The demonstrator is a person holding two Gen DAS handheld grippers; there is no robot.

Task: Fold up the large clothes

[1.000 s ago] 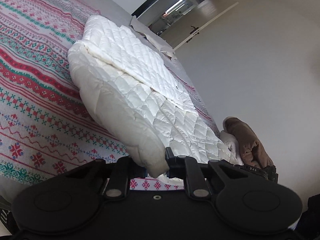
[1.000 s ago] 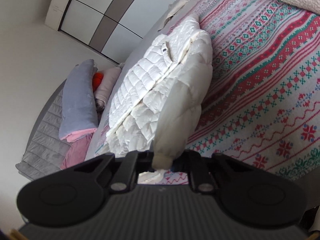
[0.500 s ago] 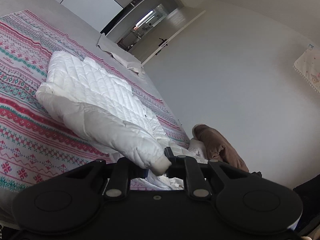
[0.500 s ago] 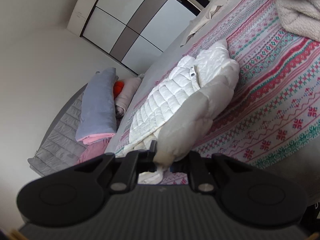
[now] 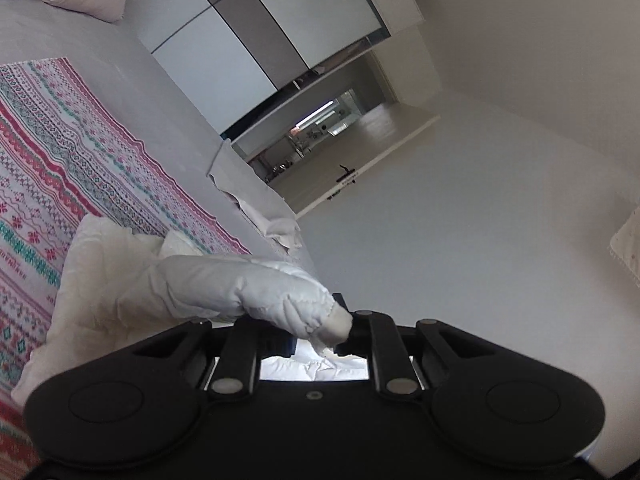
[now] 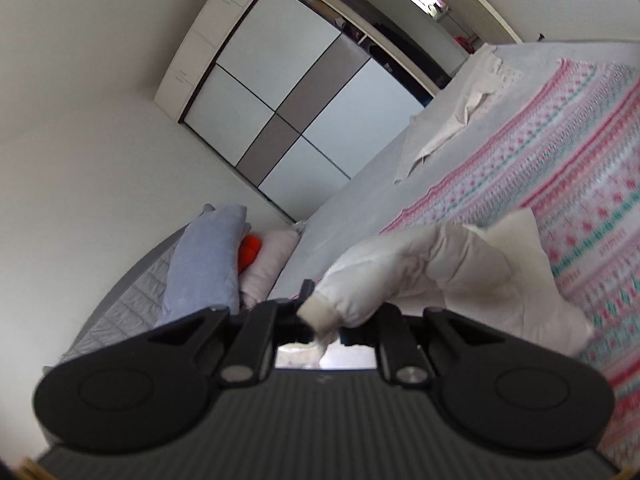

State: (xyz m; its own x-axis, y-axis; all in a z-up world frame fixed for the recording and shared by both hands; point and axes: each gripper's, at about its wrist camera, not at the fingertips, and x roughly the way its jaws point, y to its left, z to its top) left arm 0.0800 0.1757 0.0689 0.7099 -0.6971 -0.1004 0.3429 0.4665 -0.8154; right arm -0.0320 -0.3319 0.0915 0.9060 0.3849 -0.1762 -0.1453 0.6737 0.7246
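Observation:
A white quilted puffer jacket hangs lifted above the bed, also in the right wrist view. My left gripper is shut on one sleeve cuff, which bunches at the jaws. My right gripper is shut on the other sleeve cuff. Most of the jacket's body hangs below the grippers, hidden by their housings.
A pink, red and green patterned blanket covers the grey bed. A crumpled white cloth lies at the far bed edge. A blue pillow and pink pillow lean on the headboard. Wardrobe doors and an open doorway stand behind.
Both grippers have risen and tilted up, lifting the jacket by its cuffs off the blanket. The views now show more wall and wardrobe and less bed.

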